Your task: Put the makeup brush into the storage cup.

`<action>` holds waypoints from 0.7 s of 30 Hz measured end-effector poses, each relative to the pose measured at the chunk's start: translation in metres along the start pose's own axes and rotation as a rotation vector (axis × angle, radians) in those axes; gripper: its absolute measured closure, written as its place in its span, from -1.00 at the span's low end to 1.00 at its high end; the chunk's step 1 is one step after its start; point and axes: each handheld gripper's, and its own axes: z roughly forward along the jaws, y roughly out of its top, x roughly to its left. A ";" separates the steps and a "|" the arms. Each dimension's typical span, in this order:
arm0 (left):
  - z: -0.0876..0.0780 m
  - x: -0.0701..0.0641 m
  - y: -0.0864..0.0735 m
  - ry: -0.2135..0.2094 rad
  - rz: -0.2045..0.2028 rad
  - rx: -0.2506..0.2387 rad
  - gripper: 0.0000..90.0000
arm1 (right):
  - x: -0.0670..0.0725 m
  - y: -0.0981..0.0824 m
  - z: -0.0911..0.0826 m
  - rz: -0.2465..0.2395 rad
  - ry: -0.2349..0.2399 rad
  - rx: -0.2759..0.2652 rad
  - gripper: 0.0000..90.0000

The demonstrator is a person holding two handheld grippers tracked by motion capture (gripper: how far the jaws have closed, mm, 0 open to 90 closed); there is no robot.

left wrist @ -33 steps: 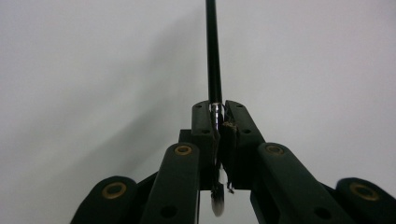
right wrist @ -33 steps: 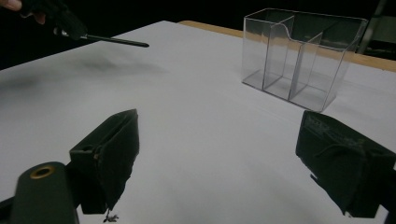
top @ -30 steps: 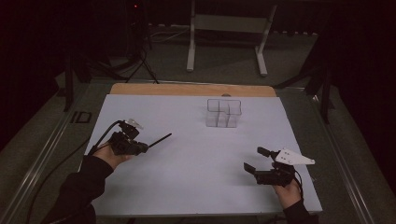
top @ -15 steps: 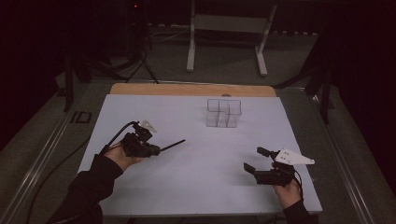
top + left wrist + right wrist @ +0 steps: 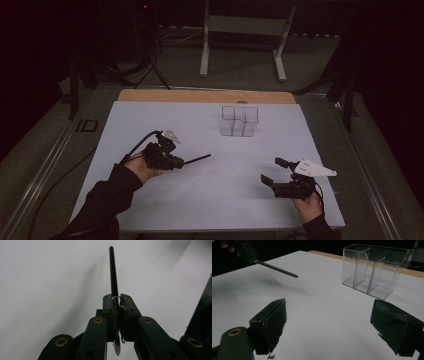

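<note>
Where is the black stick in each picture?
High view: the stick pokes right from the left gripper, left of middle.
Left gripper view: the stick runs straight up from the shut jaws, at middle.
Right gripper view: the stick slants across the upper left.
Shared landmark: the white table under it.

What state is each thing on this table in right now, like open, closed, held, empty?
Left gripper: shut on the black stick, held above the sheet.
Black stick: clamped at one end, pointing out past the jaws, free end in the air.
Right gripper: open, jaws wide apart, nothing between them.
Clear organizer: upright on the white sheet, compartments empty.
White sheet: flat over the table.
</note>
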 end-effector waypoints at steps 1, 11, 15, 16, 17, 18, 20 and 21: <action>0.001 -0.001 0.001 -0.010 0.000 0.000 0.90 | 0.000 0.000 0.000 0.000 0.000 0.000 -0.70; 0.009 -0.010 0.014 -0.038 0.028 -0.009 0.90 | 0.001 0.001 0.000 0.003 -0.005 0.001 -0.70; 0.010 -0.014 0.020 -0.047 0.048 -0.007 0.90 | 0.003 0.004 -0.003 -0.005 -0.039 -0.003 -0.71; 0.010 -0.014 0.020 -0.045 0.046 -0.007 0.90 | 0.004 0.006 -0.005 -0.001 -0.042 0.001 -0.71; 0.011 -0.015 0.021 -0.052 0.048 -0.005 0.90 | 0.005 0.007 -0.005 0.000 -0.048 0.001 -0.73; 0.011 -0.015 0.022 -0.053 0.053 -0.004 0.90 | 0.006 0.009 -0.006 -0.003 -0.059 0.000 -0.74; 0.012 -0.016 0.024 -0.057 0.058 0.001 0.90 | 0.009 0.013 -0.008 -0.004 -0.057 -0.013 -0.75; 0.012 -0.017 0.024 -0.064 0.052 -0.007 0.90 | 0.011 0.016 -0.010 -0.007 -0.053 -0.022 -0.75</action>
